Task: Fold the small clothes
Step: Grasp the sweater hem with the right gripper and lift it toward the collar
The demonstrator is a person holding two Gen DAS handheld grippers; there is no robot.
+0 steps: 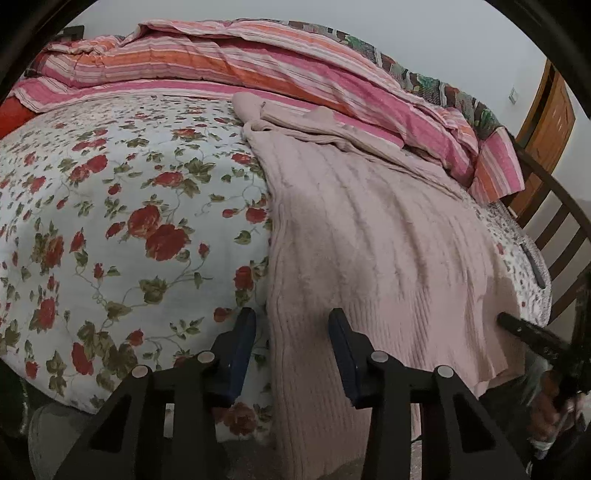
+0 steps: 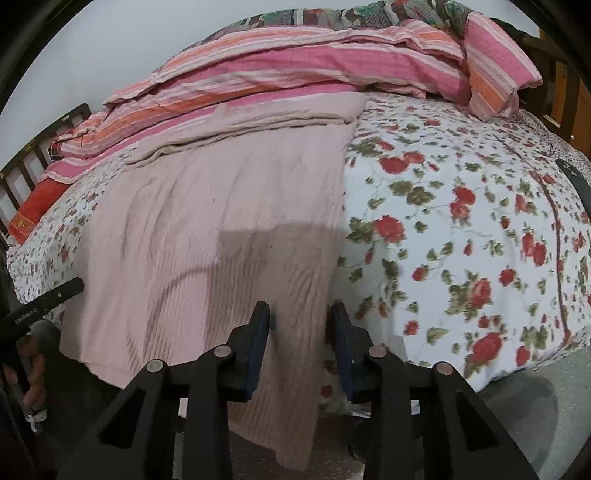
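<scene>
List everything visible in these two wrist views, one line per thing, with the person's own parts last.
knit garment: one, pale pink, spread on the bed, near end hanging over the edge
floral bedspread: one, white with red roses, covering the bed
striped quilt: one, pink and orange, bunched along the far side
patterned blanket: one, green and brown, behind the quilt
bed rails: dark wood, at the bed's ends
door: one, brown wood, far corner
left gripper: black, blue pads, open astride the garment's edge
right gripper: same, open astride the opposite edge
hand: one, holding the left gripper
</scene>
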